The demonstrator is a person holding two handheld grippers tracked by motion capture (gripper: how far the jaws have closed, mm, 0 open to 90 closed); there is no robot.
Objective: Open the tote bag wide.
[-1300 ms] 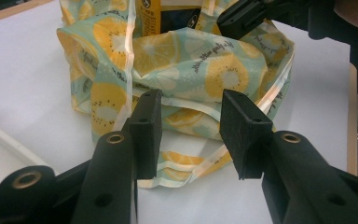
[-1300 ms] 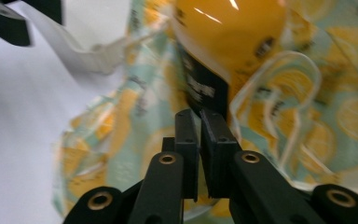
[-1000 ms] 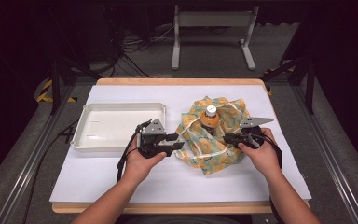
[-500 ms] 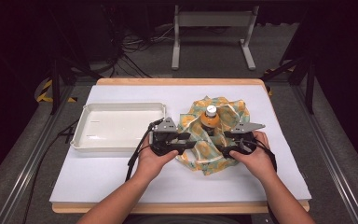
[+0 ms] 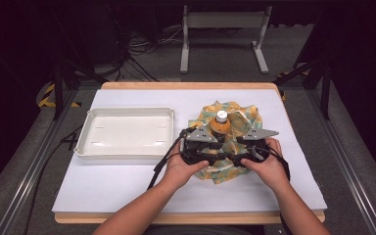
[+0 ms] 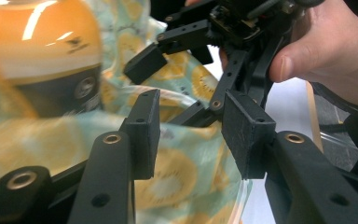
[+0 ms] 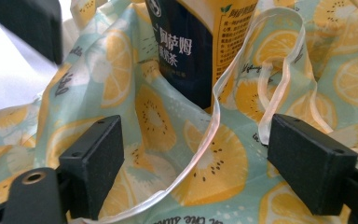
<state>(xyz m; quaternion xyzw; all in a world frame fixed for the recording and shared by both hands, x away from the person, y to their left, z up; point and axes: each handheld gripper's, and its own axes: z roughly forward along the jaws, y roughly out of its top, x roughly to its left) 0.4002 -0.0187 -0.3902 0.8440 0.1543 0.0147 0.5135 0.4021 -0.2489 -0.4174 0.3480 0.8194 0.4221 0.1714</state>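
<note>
An orange bottle (image 5: 220, 125) with a white cap stands upright on a crumpled fruit-print cloth (image 5: 240, 115) right of the table's middle. Both grippers sit at the cloth's near edge, almost touching. My left gripper (image 5: 219, 155) points right at the other one, and its jaws (image 6: 191, 121) stand apart over the cloth (image 6: 177, 182), pressing nothing. My right gripper (image 5: 239, 149) faces the bottle (image 7: 200, 42). Its jaws (image 7: 200, 154) have just been opening and stand wide, with the cloth (image 7: 158, 116) and a clear strap (image 7: 279, 79) lying loose between them.
A white tray (image 5: 85, 147) rests on the white table cover to the left of the cloth. Cables trail from both grippers toward the near edge. Beyond the table stand a metal frame and dark floor.
My left hand has slid to the right, from beside the tray to the cloth, close up to the right gripper. The right hand has stayed about where it was.
</note>
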